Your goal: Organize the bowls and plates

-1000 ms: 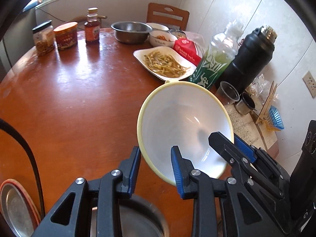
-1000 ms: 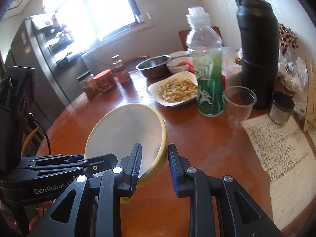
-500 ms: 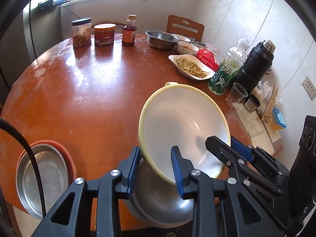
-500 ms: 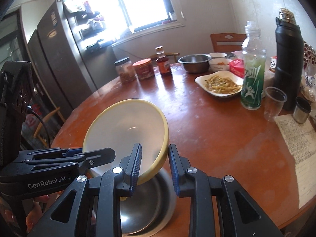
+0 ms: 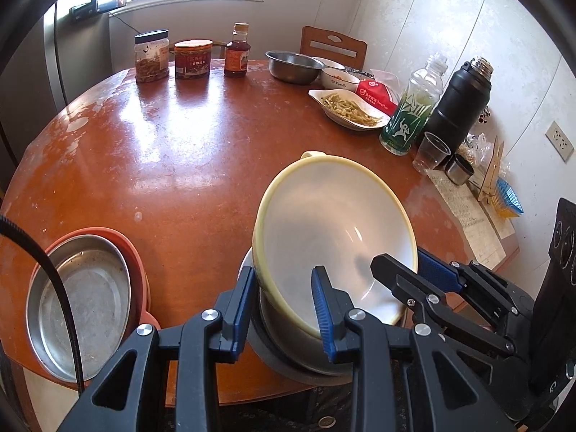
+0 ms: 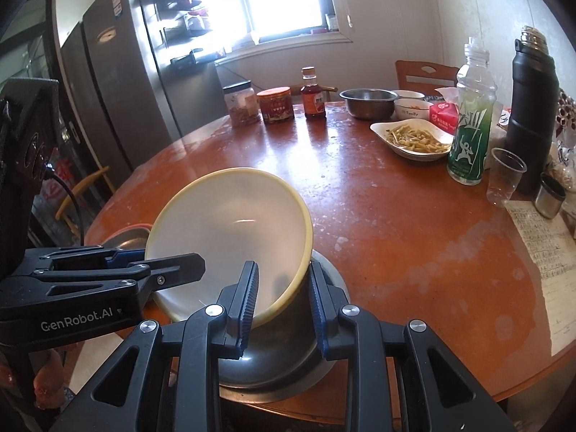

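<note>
Bowl (image 5: 334, 230) now over steel bowl (image 6: 280, 356), clamped.

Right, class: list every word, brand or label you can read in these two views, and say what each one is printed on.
"GenRobot.AI": on the side of the left tool.
"Family": on the small white bowl, faint.
Red packet: white print, unreadable.
Green bottle: white characters and a figure, not legible.
Jars and sauce bottle: labels blurred.
Paper sheet: handwriting too small.
</note>
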Demonstrator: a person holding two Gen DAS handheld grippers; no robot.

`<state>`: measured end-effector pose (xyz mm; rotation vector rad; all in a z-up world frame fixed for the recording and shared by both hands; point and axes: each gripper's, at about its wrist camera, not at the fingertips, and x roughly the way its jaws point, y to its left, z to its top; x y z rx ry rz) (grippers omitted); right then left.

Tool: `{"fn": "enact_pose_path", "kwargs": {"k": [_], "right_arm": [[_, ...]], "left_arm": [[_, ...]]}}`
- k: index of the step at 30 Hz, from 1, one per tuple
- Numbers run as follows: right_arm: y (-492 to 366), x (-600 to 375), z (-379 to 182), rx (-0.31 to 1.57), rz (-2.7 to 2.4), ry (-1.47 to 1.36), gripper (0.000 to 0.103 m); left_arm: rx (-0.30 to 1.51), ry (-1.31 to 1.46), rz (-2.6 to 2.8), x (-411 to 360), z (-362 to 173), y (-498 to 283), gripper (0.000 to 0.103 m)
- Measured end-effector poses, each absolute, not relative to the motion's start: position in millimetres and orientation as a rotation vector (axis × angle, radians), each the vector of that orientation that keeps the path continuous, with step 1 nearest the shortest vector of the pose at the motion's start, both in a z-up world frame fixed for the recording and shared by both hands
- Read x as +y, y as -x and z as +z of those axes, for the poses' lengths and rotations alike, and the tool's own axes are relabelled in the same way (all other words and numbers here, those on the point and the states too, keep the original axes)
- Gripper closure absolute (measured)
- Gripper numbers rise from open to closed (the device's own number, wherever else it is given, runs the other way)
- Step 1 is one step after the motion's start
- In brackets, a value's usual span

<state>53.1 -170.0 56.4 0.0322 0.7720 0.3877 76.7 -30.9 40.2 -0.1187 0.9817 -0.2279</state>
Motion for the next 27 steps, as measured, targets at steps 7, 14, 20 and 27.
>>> {"fn": "enact_pose_path", "kwargs": {"k": [7, 14, 20, 27], "right_arm": [[-47.9, -166.3, 51.8, 0.762, 0.375, 0.044, 0.073], [-47.1, -172.3, 47.6, 0.773, 0.37, 0.05, 0.073], [-47.2, -180.0, 49.9, 0.773, 0.366, 0.031, 0.071], [-47.3, -185.8, 54.6, 0.768, 0.365, -0.003, 0.064]], "left_arm": [[0.984, 0.093, -0.233, -34.7, 34.1, -73.7, 0.071], [0.98, 0.063, -0.238, -39.4, 33.6, -68.4, 0.071], [0.979, 0.062, -0.231, -37.9, 34.1, -67.9, 0.071], [0.952, 0.06, -0.217, -33.5, 42.1, -61.9, 0.067]]}}
